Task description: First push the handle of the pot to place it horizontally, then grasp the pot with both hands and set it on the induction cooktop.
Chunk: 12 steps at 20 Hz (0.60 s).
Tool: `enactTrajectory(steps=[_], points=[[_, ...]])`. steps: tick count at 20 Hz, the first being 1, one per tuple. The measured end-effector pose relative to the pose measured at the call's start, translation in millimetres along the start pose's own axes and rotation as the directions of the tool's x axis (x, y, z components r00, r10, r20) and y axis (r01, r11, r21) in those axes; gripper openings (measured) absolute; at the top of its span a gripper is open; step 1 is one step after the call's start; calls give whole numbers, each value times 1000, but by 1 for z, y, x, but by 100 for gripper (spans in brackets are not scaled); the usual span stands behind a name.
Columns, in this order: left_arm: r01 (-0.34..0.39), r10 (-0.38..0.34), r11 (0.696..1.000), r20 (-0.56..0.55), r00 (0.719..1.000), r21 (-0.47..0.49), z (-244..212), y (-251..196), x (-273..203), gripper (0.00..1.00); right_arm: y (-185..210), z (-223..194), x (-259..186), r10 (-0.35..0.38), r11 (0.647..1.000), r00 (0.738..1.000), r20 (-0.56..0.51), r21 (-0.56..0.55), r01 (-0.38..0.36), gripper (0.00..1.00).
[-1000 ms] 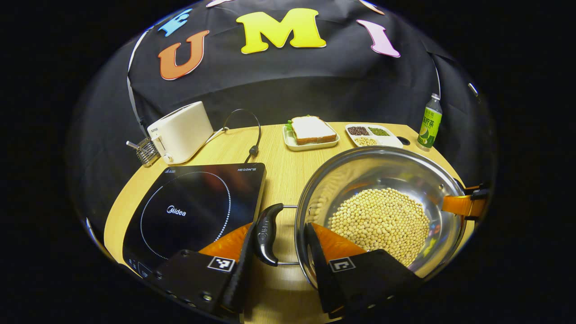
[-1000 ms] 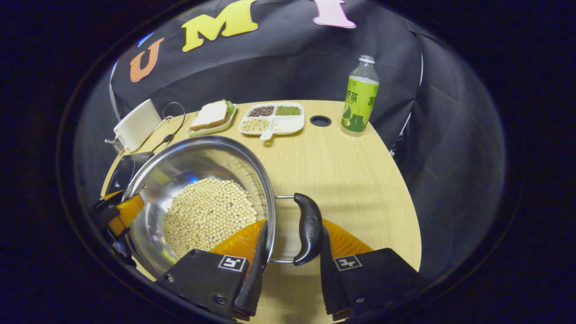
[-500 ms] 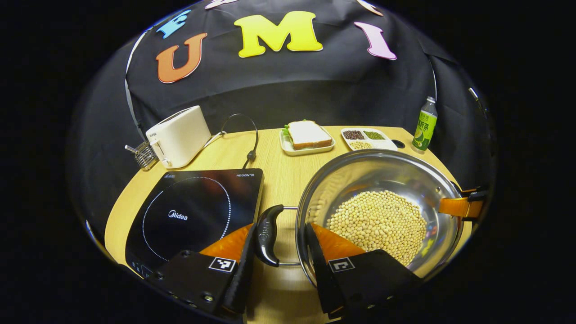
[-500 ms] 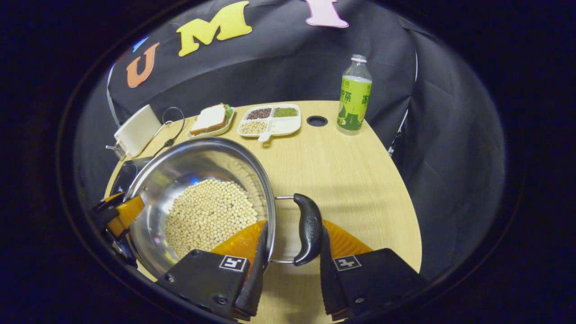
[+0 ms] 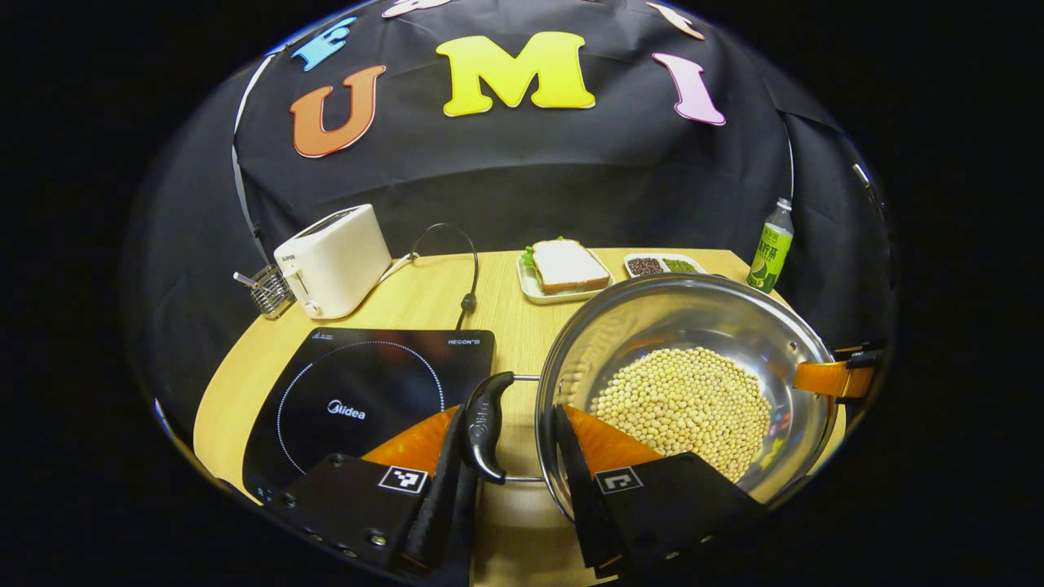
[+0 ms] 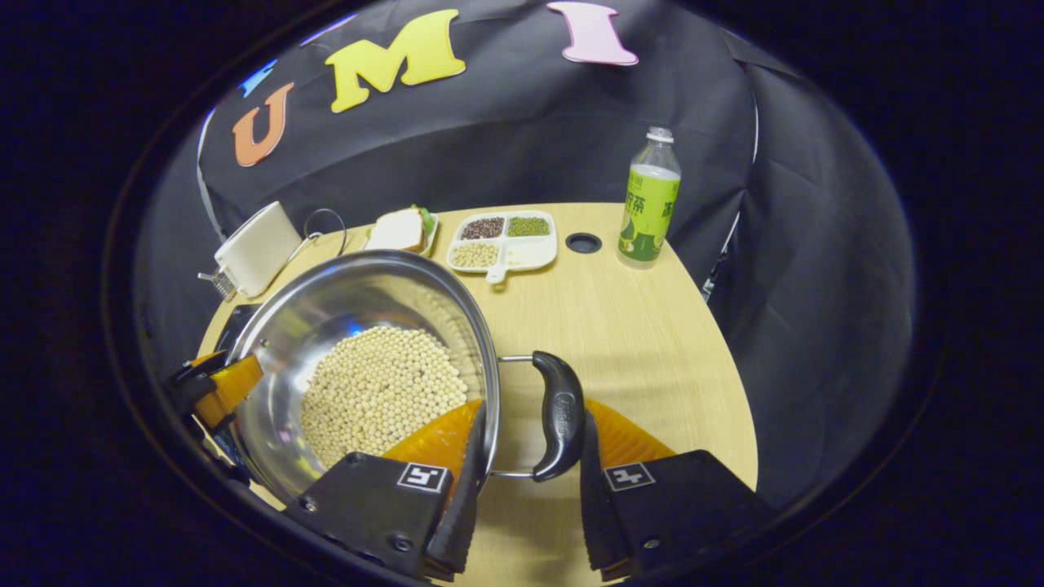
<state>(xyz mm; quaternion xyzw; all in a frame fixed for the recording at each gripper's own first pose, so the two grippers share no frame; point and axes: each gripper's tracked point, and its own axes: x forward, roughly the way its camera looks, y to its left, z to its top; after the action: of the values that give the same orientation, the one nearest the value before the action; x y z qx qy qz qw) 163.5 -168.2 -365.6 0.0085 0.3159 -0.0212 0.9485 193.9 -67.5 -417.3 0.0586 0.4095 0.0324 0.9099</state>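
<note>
Flanking the cooktop (image 5: 359, 399): toaster (image 5: 334, 259), sandwich plate (image 5: 563, 269).

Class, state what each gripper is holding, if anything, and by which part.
Both hold the round steel pot of pale beans: left gripper across its left black handle and rim, right gripper likewise at the opposite handle.

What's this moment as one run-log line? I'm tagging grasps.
phase: lift | left claw: shut on pot handle | right claw: shut on other handle | pot: beside cooktop

pot (image 5: 685, 391) right of cooktop (image 5: 367, 391), toaster (image 5: 334, 259) behind.
</note>
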Motion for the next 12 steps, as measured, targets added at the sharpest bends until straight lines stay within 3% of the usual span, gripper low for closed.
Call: enactTrajectory(steps=[12], points=[[-11, 12, 1000, 15, 1000, -10, 19, 38, -13, 60, 41, 18, -18, 15, 1000, 1000, 20, 6, -15, 53]])
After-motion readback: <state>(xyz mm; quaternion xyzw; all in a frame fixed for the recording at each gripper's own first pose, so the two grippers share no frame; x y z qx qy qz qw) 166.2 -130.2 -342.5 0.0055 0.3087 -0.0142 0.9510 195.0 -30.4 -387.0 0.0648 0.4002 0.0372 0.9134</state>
